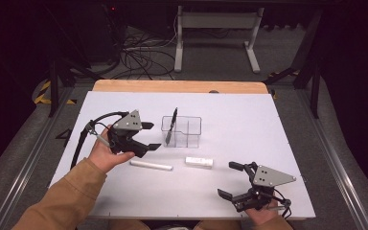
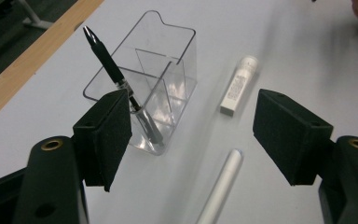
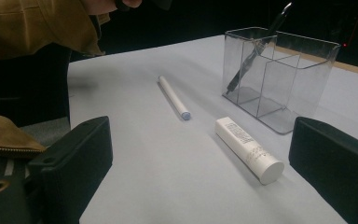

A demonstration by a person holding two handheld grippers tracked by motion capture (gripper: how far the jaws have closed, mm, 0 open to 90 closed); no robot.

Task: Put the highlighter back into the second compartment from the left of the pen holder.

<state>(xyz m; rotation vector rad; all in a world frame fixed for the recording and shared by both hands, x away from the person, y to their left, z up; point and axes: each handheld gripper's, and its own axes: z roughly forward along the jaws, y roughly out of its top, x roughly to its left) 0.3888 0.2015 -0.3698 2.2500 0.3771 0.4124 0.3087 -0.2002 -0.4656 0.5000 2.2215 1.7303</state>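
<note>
A clear plastic organizer [image 1: 182, 132] [image 2: 168, 70] [image 3: 298, 74] stands mid-table, and a black pen [image 1: 171, 125] [image 2: 107, 60] [image 3: 256, 46] leans in its left compartment. In front of it lie a long white stick [image 1: 151, 166] [image 2: 221, 186] [image 3: 172, 95] and a short white tube [image 1: 199, 162] [image 2: 240, 84] [image 3: 247, 147]. My left gripper [image 1: 152, 136] [image 2: 198, 135] hovers just left of the organizer, open, nothing between its pads. My right gripper [image 1: 227, 179] [image 3: 200, 163] sits near the front right edge, open and empty, pointing towards the tube.
The white table sheet [image 1: 249, 124] ends in a wooden strip [image 1: 179, 86] at the far edge. Beyond it, cables [image 1: 139, 57] and a white desk frame [image 1: 218, 33] stand on the floor. A tan sleeve [image 1: 67, 196] enters at bottom left.
</note>
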